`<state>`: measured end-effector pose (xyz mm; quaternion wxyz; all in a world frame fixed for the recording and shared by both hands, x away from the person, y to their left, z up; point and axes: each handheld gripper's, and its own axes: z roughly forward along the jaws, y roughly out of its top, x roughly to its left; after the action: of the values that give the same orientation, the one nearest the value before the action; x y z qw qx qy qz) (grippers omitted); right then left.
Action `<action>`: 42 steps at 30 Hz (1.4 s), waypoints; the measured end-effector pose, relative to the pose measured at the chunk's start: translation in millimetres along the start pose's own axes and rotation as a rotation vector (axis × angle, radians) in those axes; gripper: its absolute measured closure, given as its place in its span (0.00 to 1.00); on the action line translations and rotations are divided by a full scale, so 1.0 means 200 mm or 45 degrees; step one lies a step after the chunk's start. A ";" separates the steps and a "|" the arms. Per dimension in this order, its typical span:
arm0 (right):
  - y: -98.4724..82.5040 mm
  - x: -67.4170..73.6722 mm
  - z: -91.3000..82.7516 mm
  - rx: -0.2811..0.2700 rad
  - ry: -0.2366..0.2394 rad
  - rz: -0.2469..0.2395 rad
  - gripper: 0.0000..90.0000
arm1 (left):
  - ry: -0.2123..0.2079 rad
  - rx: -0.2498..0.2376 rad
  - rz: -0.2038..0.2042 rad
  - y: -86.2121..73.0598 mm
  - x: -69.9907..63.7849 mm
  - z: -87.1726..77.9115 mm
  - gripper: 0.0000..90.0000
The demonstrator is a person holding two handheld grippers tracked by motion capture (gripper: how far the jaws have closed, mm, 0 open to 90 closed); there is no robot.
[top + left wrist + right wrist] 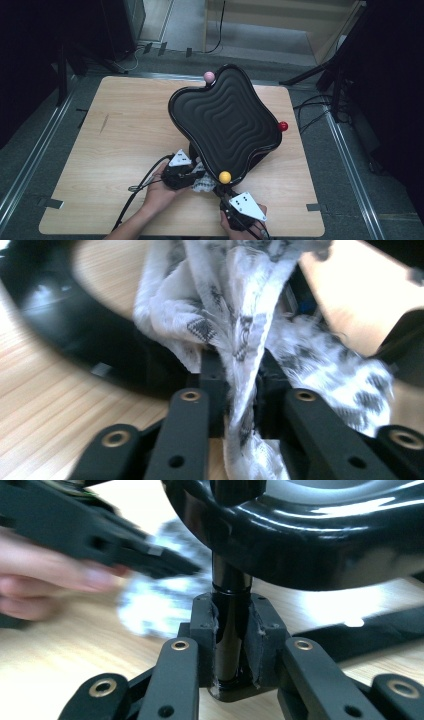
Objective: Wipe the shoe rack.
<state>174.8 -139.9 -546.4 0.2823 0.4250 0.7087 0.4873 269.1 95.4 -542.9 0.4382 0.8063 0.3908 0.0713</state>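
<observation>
Near the table's (125, 125) front edge, the black tray (225, 122) tilts on its upright post (231, 625), which the right gripper (231, 635) clamps. The left gripper (240, 385), nearer the tray's underside, pinches the white cloth (235, 315) just left of the post. The contact spot is blurred.

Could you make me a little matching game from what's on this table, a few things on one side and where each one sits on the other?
Things:
1. pink ball
2. red ball
3. yellow ball
4. patterned cloth

Places:
A. between the left gripper's jaws
B. far edge of the black tray
C. near edge of the tray
D. right edge of the tray

Pairs: 1-B, 2-D, 3-C, 4-A
</observation>
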 end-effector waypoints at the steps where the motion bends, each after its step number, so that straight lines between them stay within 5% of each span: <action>1: 0.00 -0.02 -0.01 -0.001 -0.024 0.017 0.85 | 0.018 0.009 -0.002 -0.01 0.02 -0.03 0.83; 4: 0.00 -0.10 -0.02 -0.004 -0.062 0.040 0.84 | 0.045 -0.016 -0.048 -0.10 0.09 -0.17 0.78; 10: 0.00 -0.18 -0.01 -0.011 -0.116 0.068 0.84 | 0.015 -0.146 -0.103 -0.18 0.21 -0.34 0.18; 11: 0.00 -0.18 -0.01 -0.011 -0.119 0.072 0.84 | 0.053 -0.163 -0.101 -0.17 0.22 -0.35 0.13; 13: 0.00 -0.18 -0.01 -0.011 -0.121 0.073 0.84 | 0.113 -0.206 -0.113 -0.13 0.25 -0.37 0.10; 15: 0.00 -0.18 0.00 -0.013 -0.122 0.069 0.84 | 0.112 -0.298 -0.110 -0.07 0.29 -0.39 0.09; 21: 0.01 -0.18 0.00 -0.012 -0.116 0.068 0.84 | 0.187 -0.487 -0.043 0.17 0.39 -0.22 0.19; 23: 0.01 -0.18 0.01 -0.016 -0.114 0.068 0.84 | 0.160 -0.515 -0.068 0.26 0.43 -0.12 0.31; 27: 0.01 -0.19 0.01 -0.018 -0.114 0.075 0.84 | 0.116 -0.498 -0.006 0.40 0.46 0.07 0.45; 29: 0.01 -0.19 0.01 -0.018 -0.113 0.077 0.84 | 0.147 -0.488 0.012 0.45 0.45 0.14 0.47; 33: 0.01 -0.19 0.01 -0.022 -0.112 0.083 0.84 | 0.167 -0.447 -0.021 0.54 0.47 0.27 0.50; 35: 0.01 -0.20 0.02 -0.020 -0.115 0.092 0.84 | 0.194 -0.440 -0.089 0.58 0.50 0.30 0.56; 42: 0.02 -0.20 0.03 -0.022 -0.108 0.099 0.84 | 0.150 -0.448 -0.081 0.59 0.49 0.38 0.83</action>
<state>199.9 -172.0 -546.2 0.2965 0.4700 0.6749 0.4854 439.2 76.8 -521.2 0.5510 0.6988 0.4226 0.1718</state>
